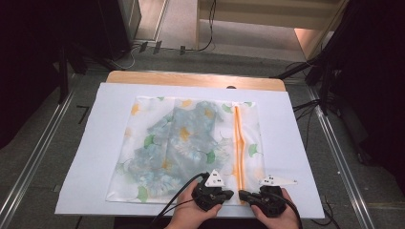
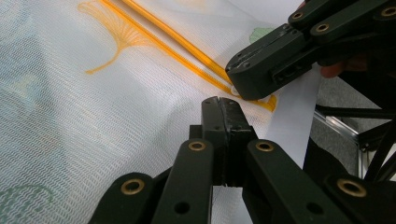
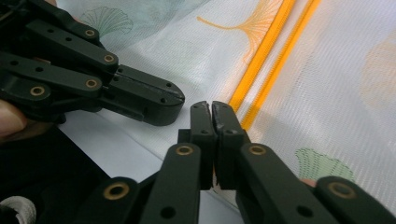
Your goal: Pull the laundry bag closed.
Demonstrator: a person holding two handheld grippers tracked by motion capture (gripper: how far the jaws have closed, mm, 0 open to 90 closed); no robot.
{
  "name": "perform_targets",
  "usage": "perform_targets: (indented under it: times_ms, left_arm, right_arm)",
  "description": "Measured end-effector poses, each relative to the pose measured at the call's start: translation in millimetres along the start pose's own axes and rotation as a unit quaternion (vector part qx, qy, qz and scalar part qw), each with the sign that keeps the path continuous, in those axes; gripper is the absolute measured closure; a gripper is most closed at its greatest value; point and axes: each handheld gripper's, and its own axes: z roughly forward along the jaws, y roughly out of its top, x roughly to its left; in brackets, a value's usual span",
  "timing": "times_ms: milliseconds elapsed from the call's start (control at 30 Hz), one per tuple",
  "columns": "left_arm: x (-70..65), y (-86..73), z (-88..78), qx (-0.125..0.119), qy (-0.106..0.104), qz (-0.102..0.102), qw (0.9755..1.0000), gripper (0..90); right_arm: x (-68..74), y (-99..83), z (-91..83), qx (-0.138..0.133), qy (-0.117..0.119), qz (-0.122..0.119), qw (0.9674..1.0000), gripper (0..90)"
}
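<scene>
Sheer woven mesh bag point(image 1: 186, 148), matt, perhaps paper-covered table point(image 1: 286, 143).

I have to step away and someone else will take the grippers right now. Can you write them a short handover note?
Left gripper: shut, tips at the near edge of the mesh laundry bag, just left of the orange zipper; whether it pinches mesh is unclear.
Right gripper: shut, at the zipper's near end.
Bag lies flat on the white mat, patterned clothing inside.
Done: both grippers brought to the zipper end.
Left: probably working the zipper; check its state first.
</scene>
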Motion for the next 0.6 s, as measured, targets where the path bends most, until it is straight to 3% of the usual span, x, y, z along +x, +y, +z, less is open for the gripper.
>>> perform_targets:
  times_ms: [133,333,433,500,600]
  left_arm:
    - [-0.1,0.0,0.1,0.0,0.0,0.001,1.0,90.0]
    - [-1.0,-0.4,0.6,-0.001,-0.003,0.004,1.0,90.0]
    - [-1.7,-0.6,0.6,0.002,-0.008,0.011,0.9999,90.0]
    - [-2.3,-0.7,0.9,0.004,-0.009,0.013,0.9999,90.0]
    - [-3.0,-1.1,2.0,0.003,-0.021,0.019,0.9996,90.0]
  right_arm:
    - [-0.5,-0.1,-1.5,-0.004,0.003,-0.001,1.0,90.0]
    - [-7.1,-0.5,-3.0,-0.004,0.027,0.027,0.9993,90.0]
    - [-8.9,-1.0,-2.0,-0.003,0.028,0.03,0.9992,89.8]
    - [-7.6,-1.3,-0.1,0.007,0.013,0.02,0.9997,87.9]
    - [-6.7,-0.8,1.2,0.013,0.011,0.019,0.9997,90.0]
